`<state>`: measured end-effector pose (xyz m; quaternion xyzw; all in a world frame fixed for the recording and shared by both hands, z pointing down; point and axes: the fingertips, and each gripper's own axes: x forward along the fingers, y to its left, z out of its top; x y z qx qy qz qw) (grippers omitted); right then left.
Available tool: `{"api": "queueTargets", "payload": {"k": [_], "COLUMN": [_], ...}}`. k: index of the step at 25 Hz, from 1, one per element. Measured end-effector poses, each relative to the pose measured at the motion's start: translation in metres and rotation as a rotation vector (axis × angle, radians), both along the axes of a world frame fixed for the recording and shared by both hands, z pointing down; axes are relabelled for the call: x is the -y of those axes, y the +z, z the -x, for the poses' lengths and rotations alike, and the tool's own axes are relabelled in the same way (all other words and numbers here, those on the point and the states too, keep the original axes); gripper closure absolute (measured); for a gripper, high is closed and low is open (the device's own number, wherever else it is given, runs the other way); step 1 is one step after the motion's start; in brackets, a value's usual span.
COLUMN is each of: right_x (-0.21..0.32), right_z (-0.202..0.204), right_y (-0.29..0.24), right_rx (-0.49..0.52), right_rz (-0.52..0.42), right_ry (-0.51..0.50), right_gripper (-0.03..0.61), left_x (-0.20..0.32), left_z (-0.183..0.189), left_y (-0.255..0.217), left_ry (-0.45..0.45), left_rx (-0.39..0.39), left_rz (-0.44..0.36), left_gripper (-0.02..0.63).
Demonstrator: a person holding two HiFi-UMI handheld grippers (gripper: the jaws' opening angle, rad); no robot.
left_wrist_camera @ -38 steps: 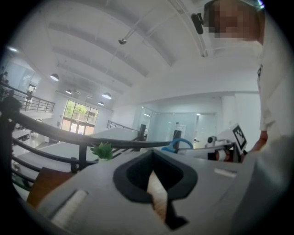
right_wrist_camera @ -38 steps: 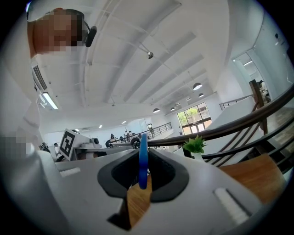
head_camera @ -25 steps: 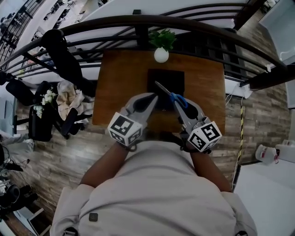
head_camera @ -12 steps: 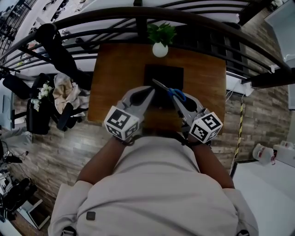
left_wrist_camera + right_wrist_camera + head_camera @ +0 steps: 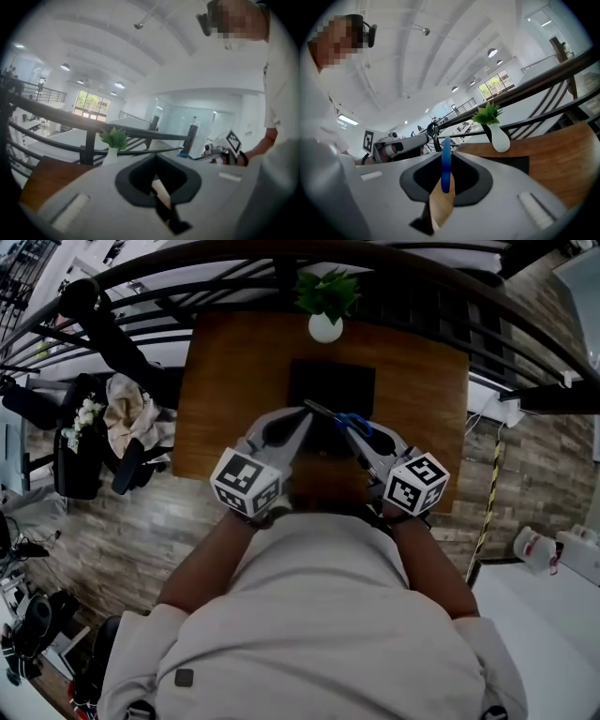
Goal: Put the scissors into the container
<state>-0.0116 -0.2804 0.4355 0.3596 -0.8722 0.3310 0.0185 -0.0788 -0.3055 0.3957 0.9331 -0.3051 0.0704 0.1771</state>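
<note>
The blue-handled scissors [image 5: 349, 420] hang over the near edge of the black container [image 5: 332, 388] on the wooden table [image 5: 230, 381], blades pointing left and away. My right gripper [image 5: 351, 430] is shut on the blue handle [image 5: 446, 164], which stands upright between the jaws. The container's dark surface [image 5: 512, 164] lies just beyond, in front of the vase. My left gripper [image 5: 303, 415] hovers beside the scissors' tip at the container's near left, jaws together with nothing in them [image 5: 157, 160].
A green plant in a white vase [image 5: 325, 326] stands at the table's far edge, behind the container. A dark curved railing [image 5: 141, 282] runs past the table. A chair with cloth and flowers [image 5: 117, 427] sits on the floor to the left.
Both grippers have crept a little forward over the table toward the container, the scissors still in the right one. The head view has shifted slightly.
</note>
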Motion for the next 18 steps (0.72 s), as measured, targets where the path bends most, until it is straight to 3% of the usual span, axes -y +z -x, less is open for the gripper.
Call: {"api": "queueTargets", "payload": {"k": [18], "right_x": [0.025], "right_z": [-0.008], "right_y": [0.079], "right_rx": [-0.007], "right_rz": [0.162], "right_ry": [-0.059], "right_gripper": [0.522], "left_x": [0.022], "left_z": [-0.006], "left_y": [0.083], "left_ry": [-0.034], "left_rx": [0.085], "left_rz": [0.112], "left_gripper": [0.612]}}
